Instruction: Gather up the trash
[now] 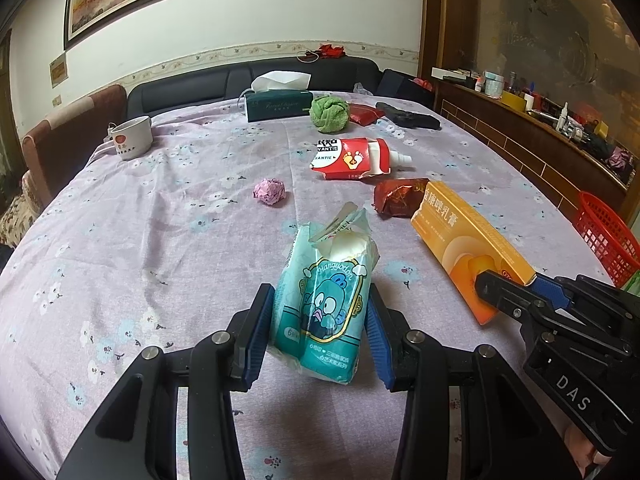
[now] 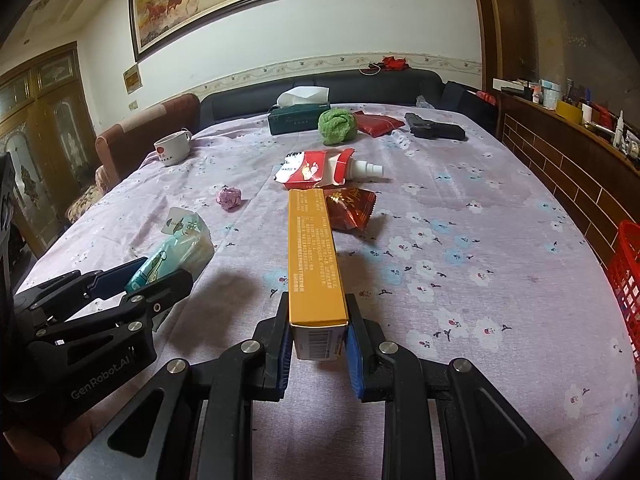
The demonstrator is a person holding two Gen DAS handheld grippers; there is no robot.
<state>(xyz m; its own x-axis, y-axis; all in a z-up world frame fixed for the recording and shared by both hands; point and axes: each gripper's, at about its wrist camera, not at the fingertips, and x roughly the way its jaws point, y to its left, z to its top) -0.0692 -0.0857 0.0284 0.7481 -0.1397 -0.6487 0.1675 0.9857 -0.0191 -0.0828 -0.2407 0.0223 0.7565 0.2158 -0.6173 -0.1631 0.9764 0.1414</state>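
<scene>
My left gripper (image 1: 318,312) is shut on a torn teal tissue pack (image 1: 326,300) with a cartoon print, its blue pads pressing both sides. My right gripper (image 2: 318,334) is shut on the near end of a long orange box (image 2: 314,256), held a little above the cloth. Each gripper shows in the other's view: the left gripper (image 2: 158,276) with the teal tissue pack (image 2: 176,248) at left, the right gripper (image 1: 516,288) gripping the orange box (image 1: 464,236) at right. A crumpled pink paper ball (image 1: 269,191), a dark red foil wrapper (image 1: 400,198) and a red-and-white pouch (image 1: 352,158) lie farther back.
A red basket (image 1: 606,236) stands off the table's right edge. At the back sit a white mug (image 1: 132,136), a green tissue box (image 1: 279,104), a green cloth ball (image 1: 329,111), another red wrapper (image 1: 362,113) and a black object (image 1: 408,116). A sofa runs behind the table.
</scene>
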